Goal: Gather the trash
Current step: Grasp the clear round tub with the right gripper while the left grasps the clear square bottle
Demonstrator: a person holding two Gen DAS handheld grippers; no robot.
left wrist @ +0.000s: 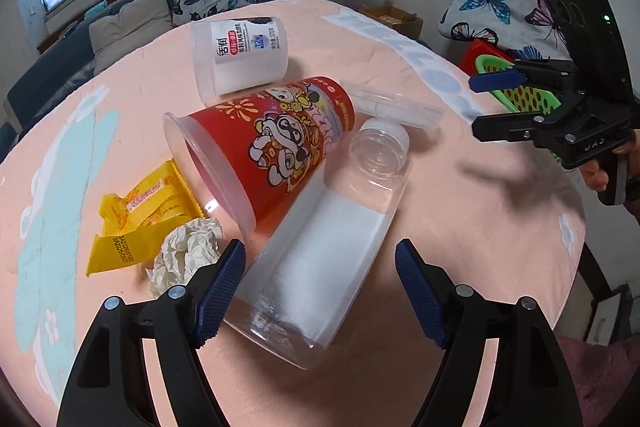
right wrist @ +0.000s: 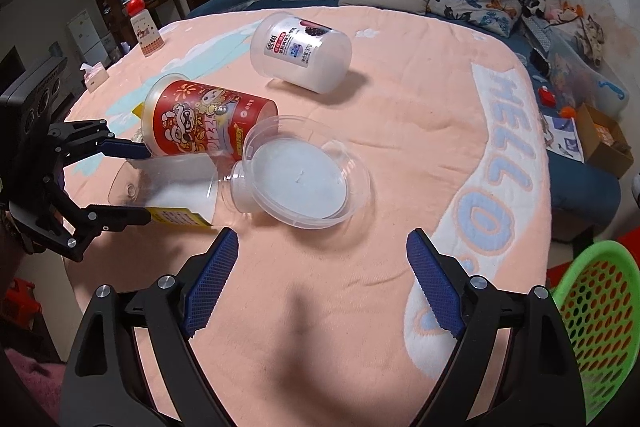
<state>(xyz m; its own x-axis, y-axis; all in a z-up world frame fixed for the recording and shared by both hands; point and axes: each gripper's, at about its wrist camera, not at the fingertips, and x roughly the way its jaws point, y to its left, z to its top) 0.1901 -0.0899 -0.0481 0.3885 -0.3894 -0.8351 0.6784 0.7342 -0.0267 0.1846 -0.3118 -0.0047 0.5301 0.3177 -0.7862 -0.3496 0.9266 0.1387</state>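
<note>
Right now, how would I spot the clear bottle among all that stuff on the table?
Start at the round table with the peach cloth and find the red cartoon cup lying on its side mid-table. The clear bottle lies against it, also on its side. Unlike its neighbours, it is see-through, with a screw neck and a plain white label.

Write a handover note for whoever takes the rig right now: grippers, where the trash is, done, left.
Left hand-held gripper: open, jaws straddling the base of the clear bottle, not pressing it.
Right hand-held gripper: open, empty, above bare tablecloth short of the clear lid.
Trash on the table: red cup on its side against the bottle, white tub behind, yellow wrapper and crumpled tissue beside the cup's mouth.
Green basket sits off the table edge at right.
Done: nothing visibly collected.
Left: everything.
</note>
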